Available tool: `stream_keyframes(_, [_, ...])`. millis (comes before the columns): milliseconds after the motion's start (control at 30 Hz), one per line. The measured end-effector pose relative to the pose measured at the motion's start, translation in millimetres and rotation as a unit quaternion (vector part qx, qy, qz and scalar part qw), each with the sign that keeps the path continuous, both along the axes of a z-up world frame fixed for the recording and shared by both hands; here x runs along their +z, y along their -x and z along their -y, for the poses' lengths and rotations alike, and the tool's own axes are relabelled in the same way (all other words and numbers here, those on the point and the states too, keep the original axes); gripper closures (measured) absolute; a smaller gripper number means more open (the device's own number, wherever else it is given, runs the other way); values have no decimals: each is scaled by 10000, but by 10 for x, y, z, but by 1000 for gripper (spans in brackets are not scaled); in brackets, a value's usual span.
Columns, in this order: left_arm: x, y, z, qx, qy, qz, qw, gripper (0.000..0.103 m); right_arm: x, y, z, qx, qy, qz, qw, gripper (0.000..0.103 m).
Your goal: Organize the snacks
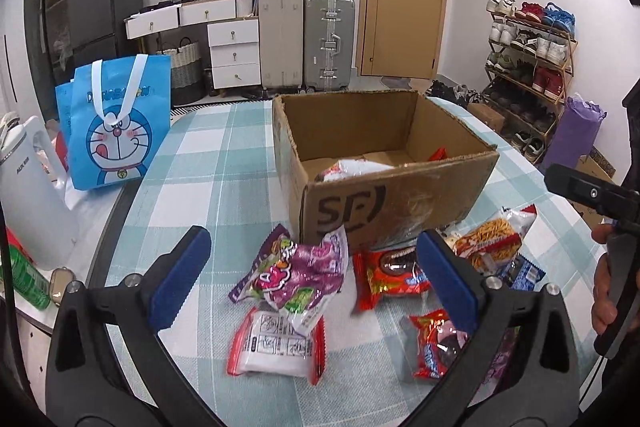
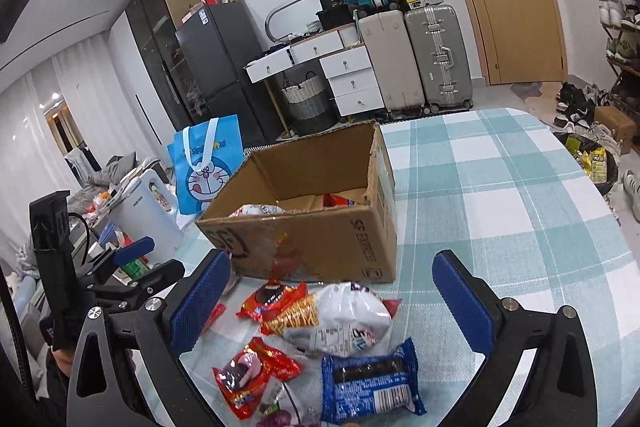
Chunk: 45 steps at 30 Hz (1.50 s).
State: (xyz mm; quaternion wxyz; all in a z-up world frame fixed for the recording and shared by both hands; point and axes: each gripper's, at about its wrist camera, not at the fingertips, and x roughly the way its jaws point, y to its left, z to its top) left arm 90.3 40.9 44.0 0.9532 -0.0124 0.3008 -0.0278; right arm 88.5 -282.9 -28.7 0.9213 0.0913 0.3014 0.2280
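Snack packets on the checked desk [image 2: 500, 187] before the cardboard box [image 1: 384, 195]: light, crinkly, slippery purple packet [image 1: 296, 275] and blue biscuit pack [image 2: 370, 385], best pinched mid-body by the spread, empty left gripper [image 1: 314, 281] and right gripper [image 2: 330, 305].

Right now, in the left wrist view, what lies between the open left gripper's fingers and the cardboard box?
Left wrist view: a crumpled purple snack bag lies between the left gripper and the cardboard box, a red cookie packet beside it.
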Motion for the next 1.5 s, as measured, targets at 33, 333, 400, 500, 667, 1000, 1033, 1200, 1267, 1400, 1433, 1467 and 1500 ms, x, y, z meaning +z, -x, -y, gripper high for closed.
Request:
stream_keyframes(33, [-26,21,-12,-23,37,-20,10000,0,-15,17,3,-5,23,-7,10000,0])
stream_keyframes(333, [-148,112,-63,-9,119,-128,9998,0,-201,168,95,-45,154,-172,9997,0])
stream_keyframes(400, [-167,101,-82,8,98,-146,9998,0,-235,208,129,-61,71,-183,9998,0])
stream_keyframes(500, [-170,105,-85,47,60,-146,9999,0,-280,201,118,28,136,-324,9994,0])
stream_keyframes(667, [-223,64,-105,48,36,-259,9996,0,-328,198,72,10,432,-381,9983,0])
stream_keyframes(1000, [-369,-33,-135,89,-24,-440,9990,0,-422,133,142,-15,746,-697,9948,0])
stream_keyframes(1033, [-384,-44,-145,90,-17,-457,9989,0,-436,123,146,-25,804,-735,9940,0])
stream_keyframes(1200, [-446,-73,-166,82,-13,-544,9985,0,-504,94,150,-23,974,-849,9916,0])
stream_keyframes(1267, [-466,-82,-168,77,-31,-557,9984,0,-526,93,131,35,1015,-878,9909,0])
stream_keyframes(1400, [-493,-103,-167,73,-62,-584,9983,0,-613,89,62,130,1270,-933,9874,0])
stream_keyframes(1433, [-504,-112,-172,84,-65,-594,9982,0,-630,86,57,129,1293,-942,9870,0])
stream_keyframes(1467, [-512,-114,-175,88,-64,-601,9981,0,-646,82,53,137,1301,-966,9867,0])
stream_keyframes(1500, [-518,-117,-180,87,-63,-606,9981,0,-663,75,51,156,1298,-996,9864,0])
